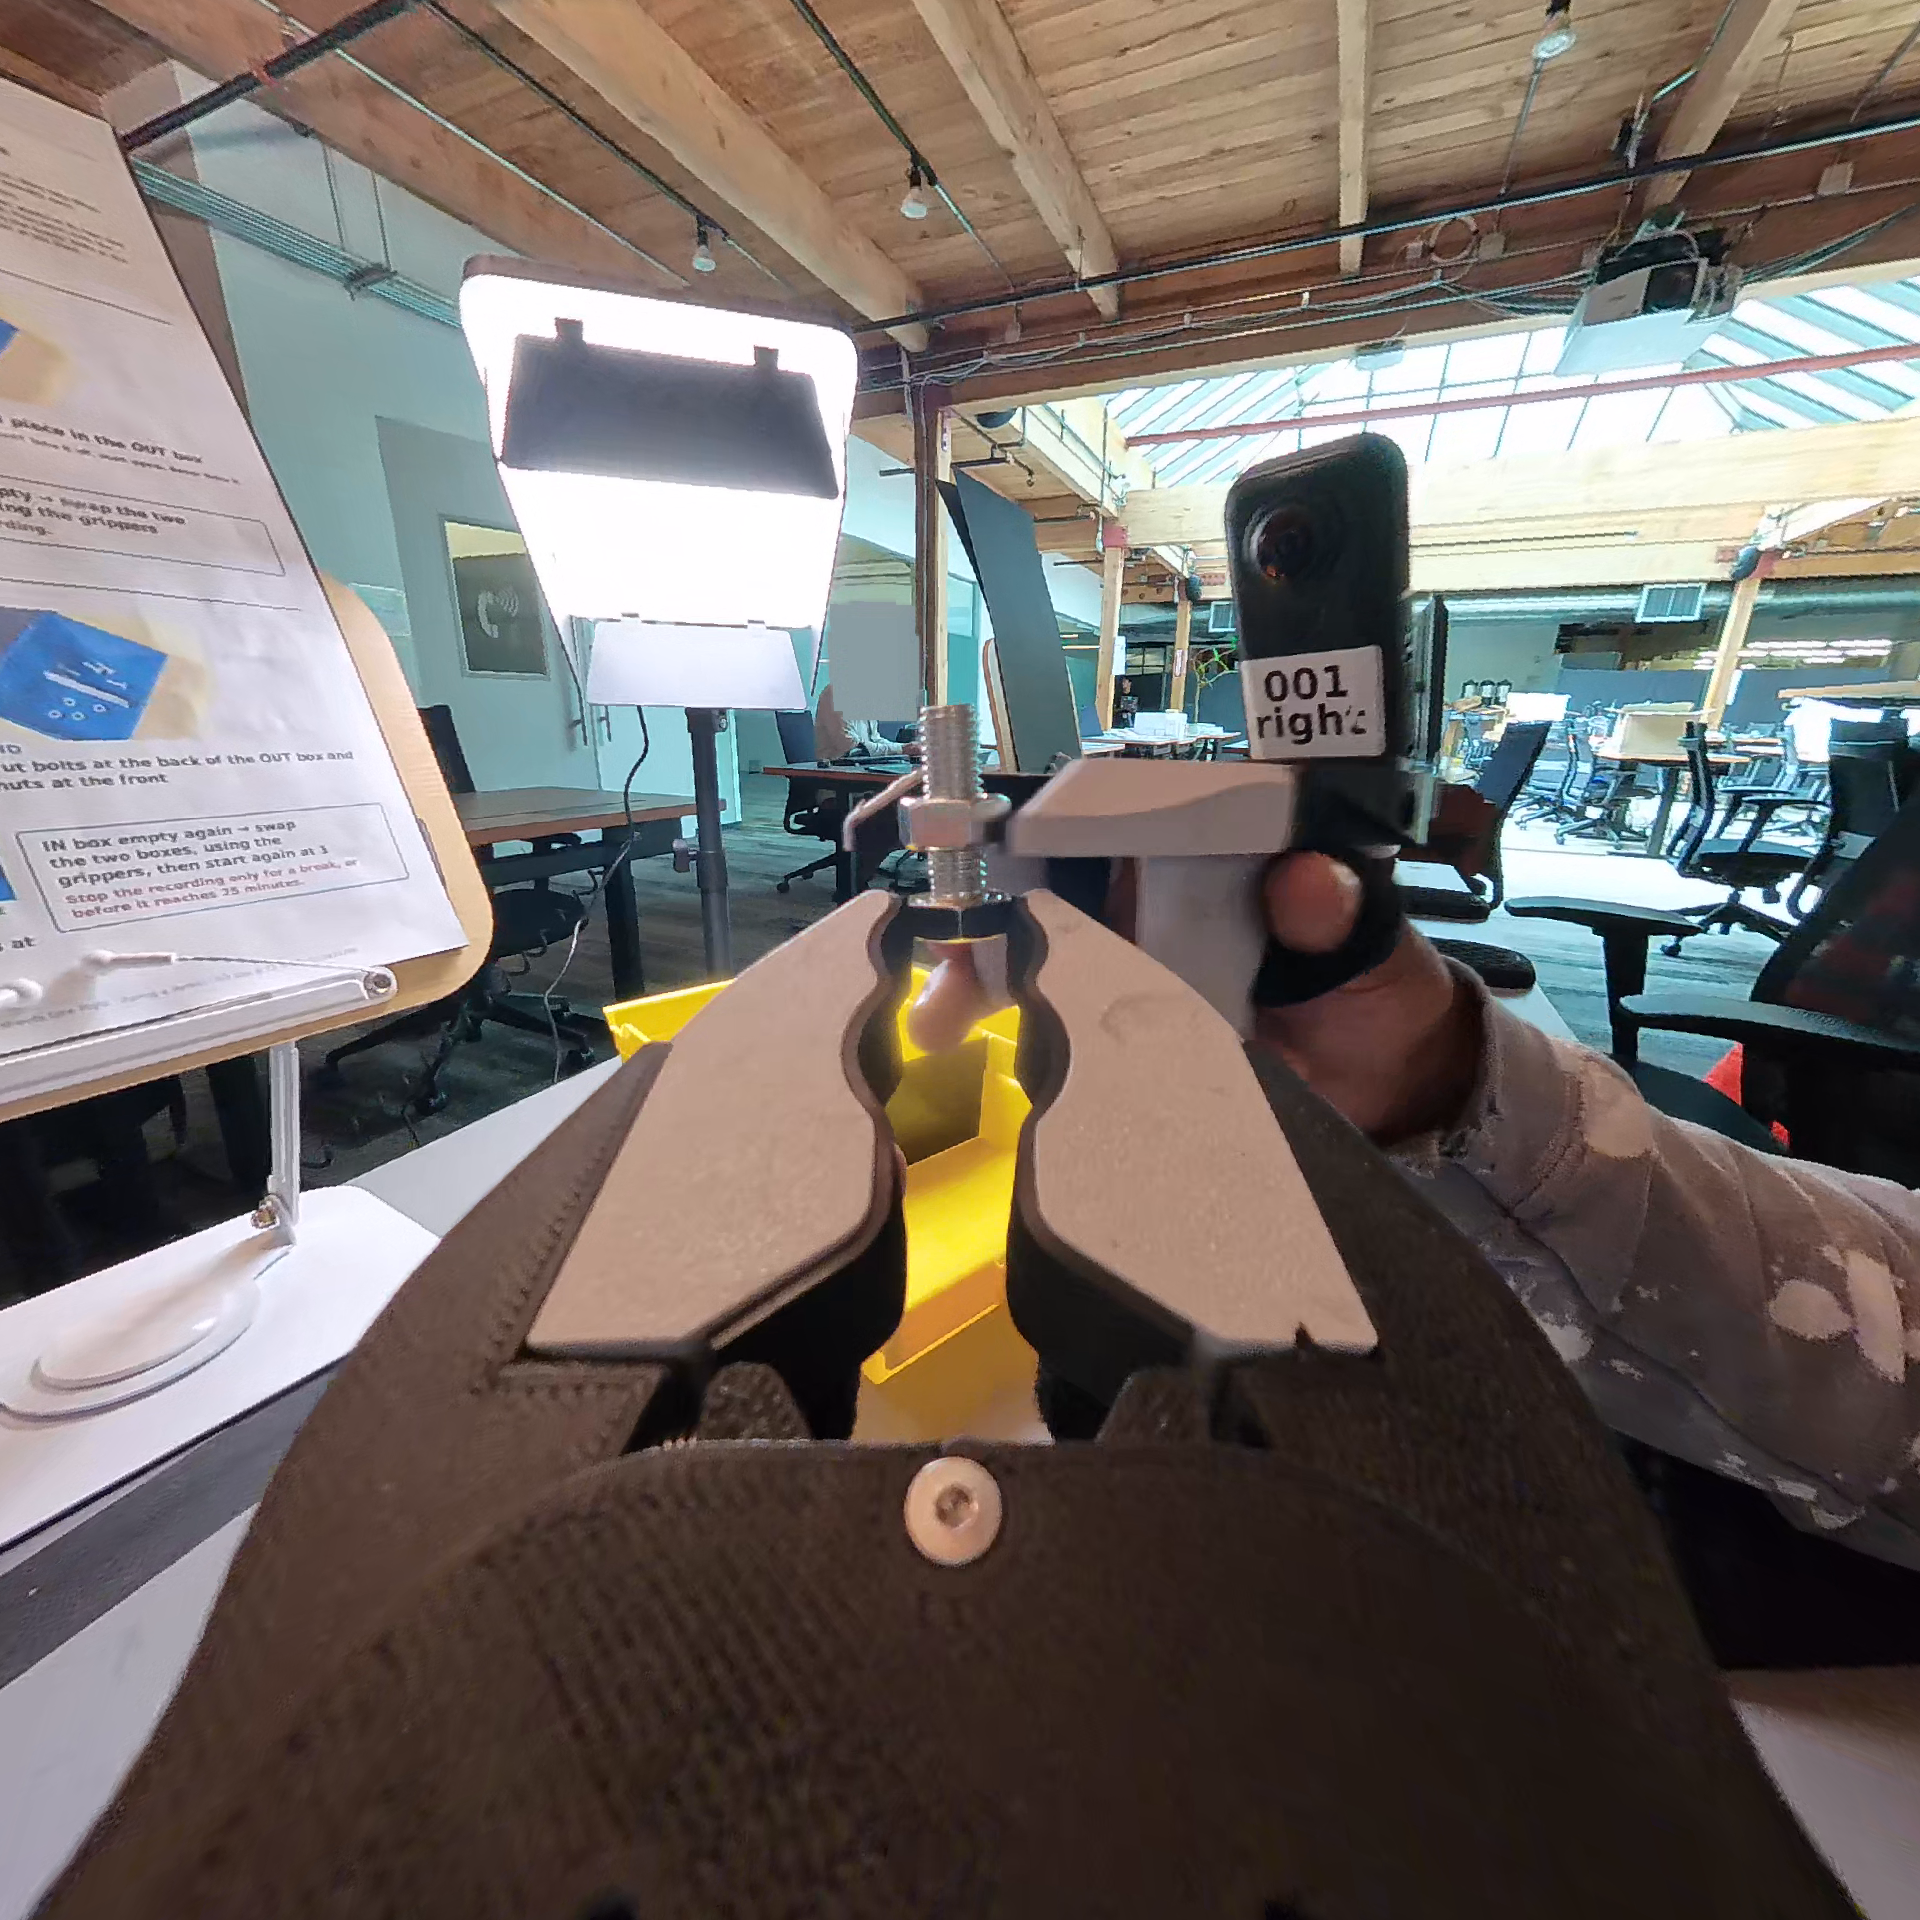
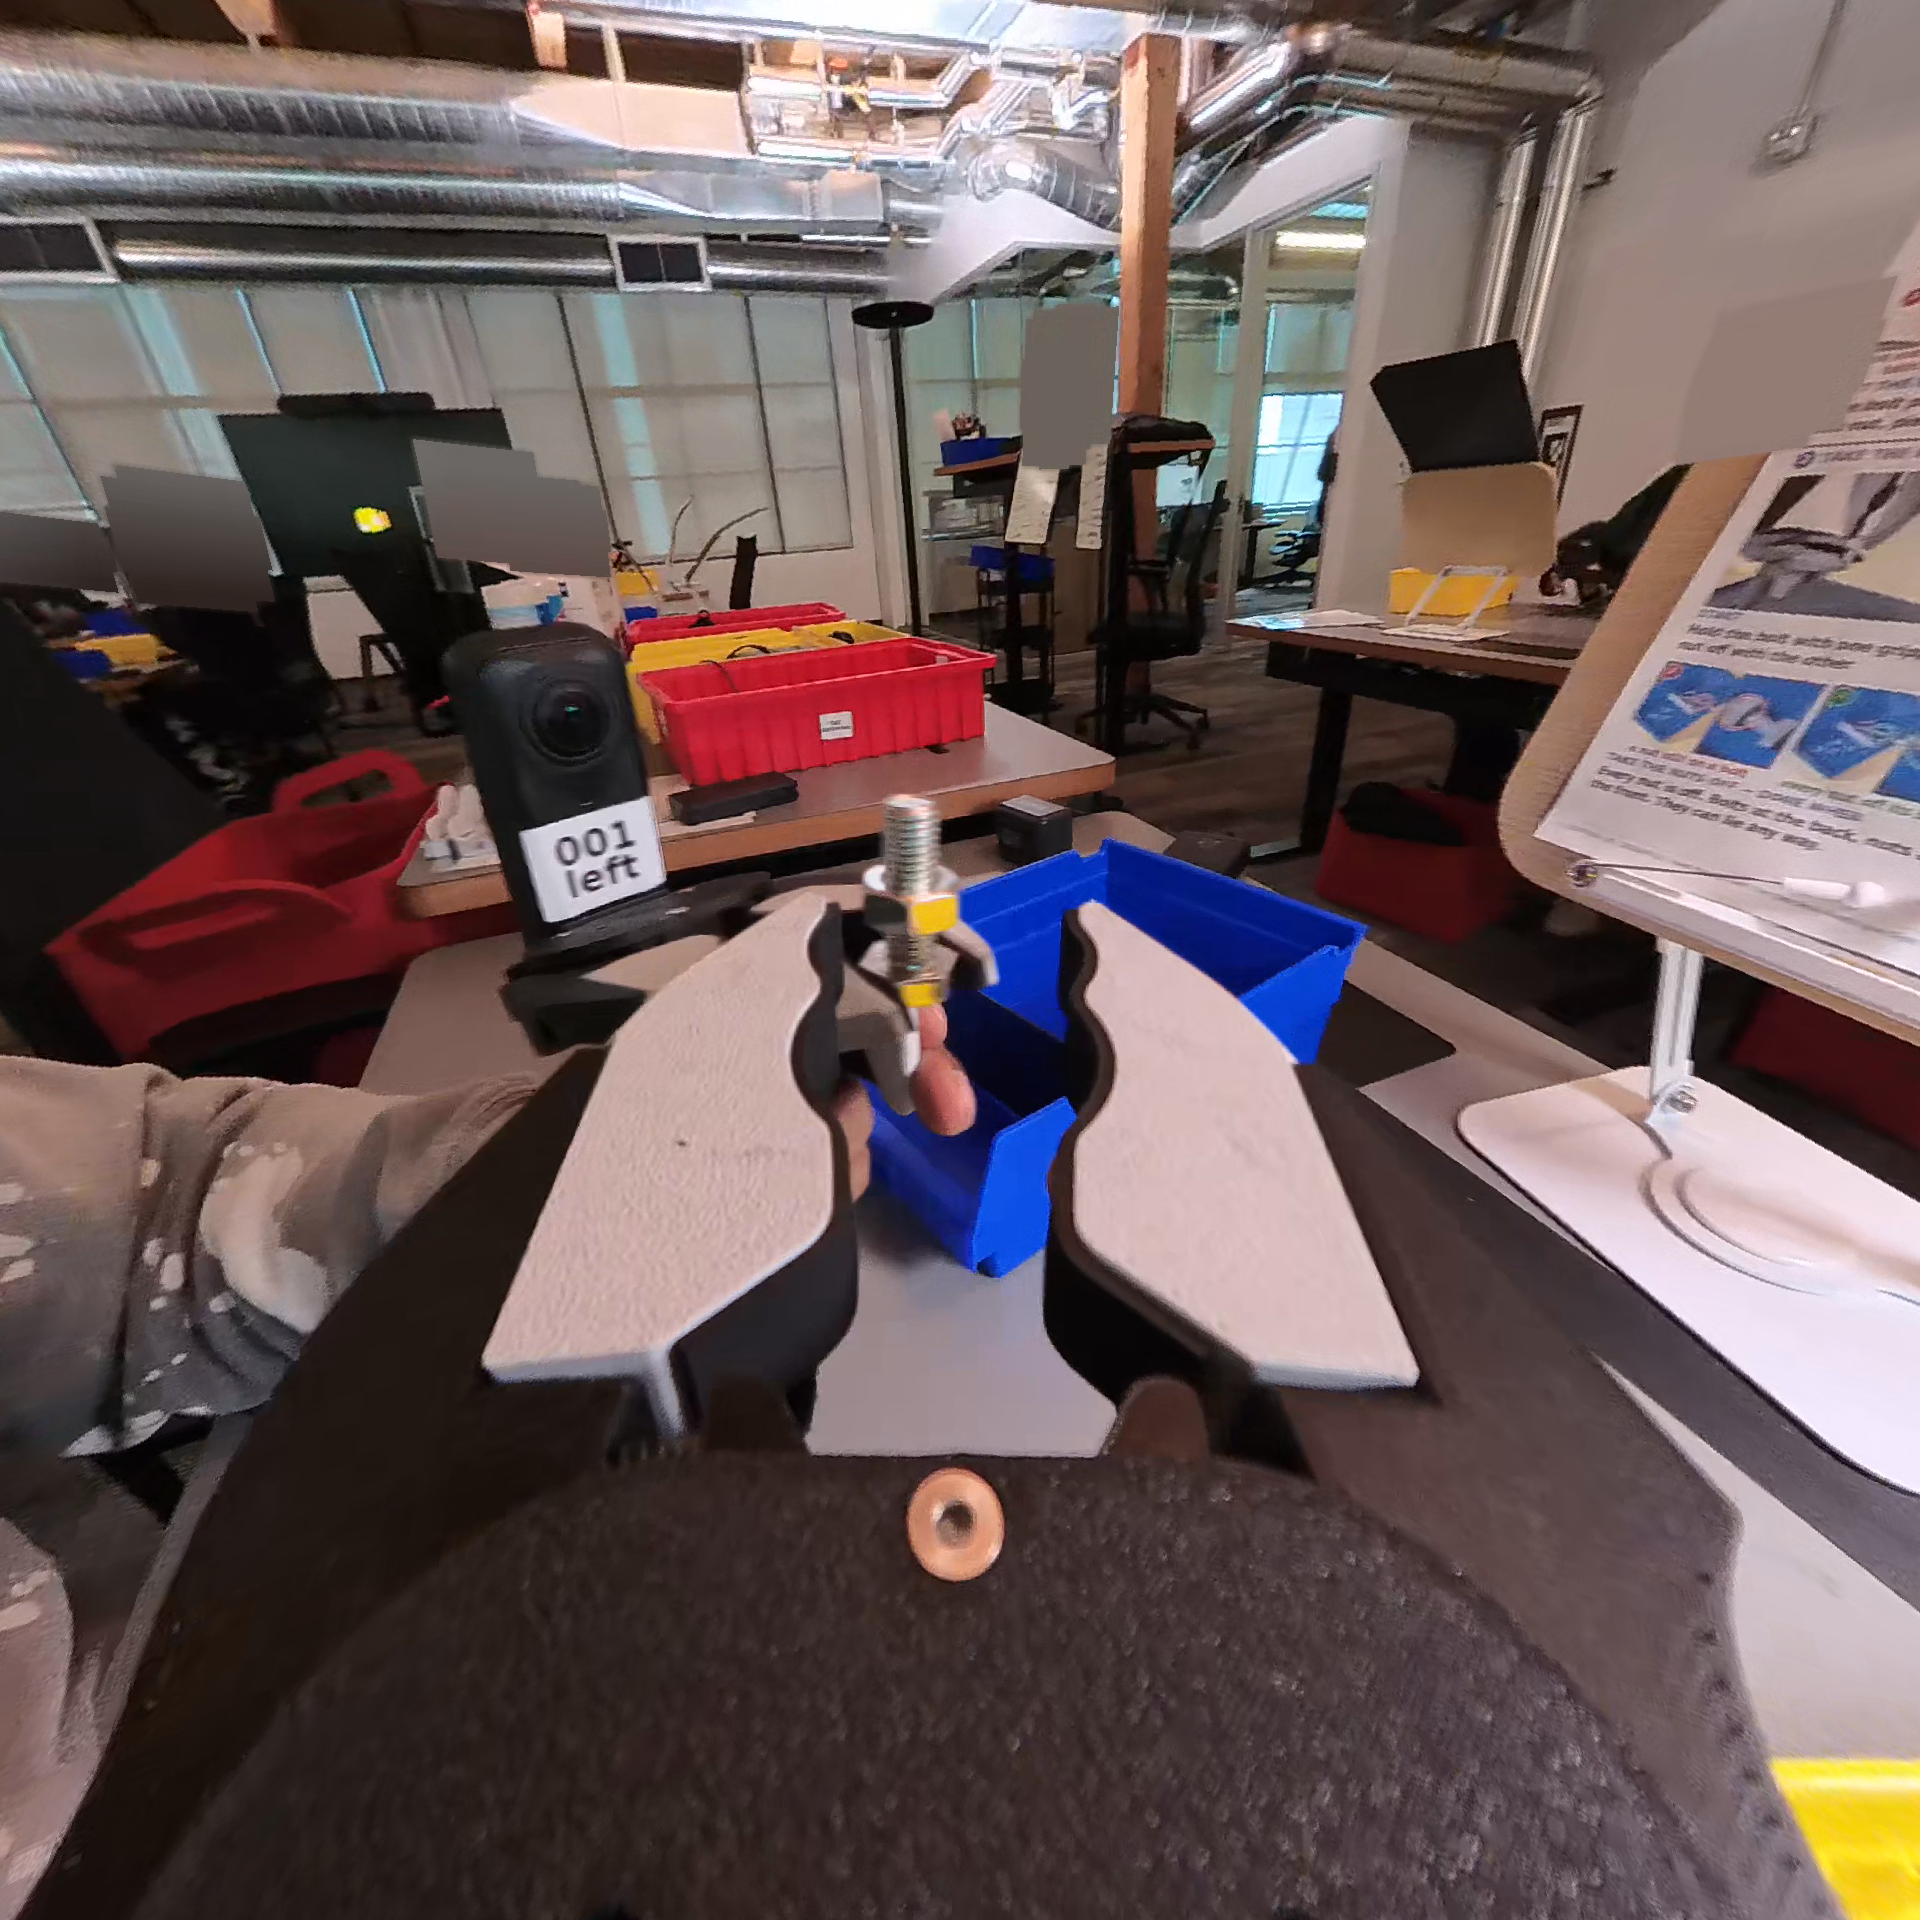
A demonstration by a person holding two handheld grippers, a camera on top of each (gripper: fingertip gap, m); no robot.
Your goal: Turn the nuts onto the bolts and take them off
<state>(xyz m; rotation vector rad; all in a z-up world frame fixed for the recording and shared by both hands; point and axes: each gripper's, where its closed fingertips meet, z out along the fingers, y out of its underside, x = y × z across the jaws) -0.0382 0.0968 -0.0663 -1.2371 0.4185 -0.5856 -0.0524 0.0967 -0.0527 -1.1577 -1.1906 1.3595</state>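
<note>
Upright silver bolt (image 1: 949, 821), hex nut (image 1: 943, 818) mid-thread

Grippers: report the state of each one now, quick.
Left gripper: jaws shut on the bolt, at its head.
Right gripper: open, jaws either side of the nut, not clamped.

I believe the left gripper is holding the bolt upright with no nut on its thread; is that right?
Not quite: the left gripper holds the bolt upright, but a nut sits on its thread, as the left wrist view shows.
</note>
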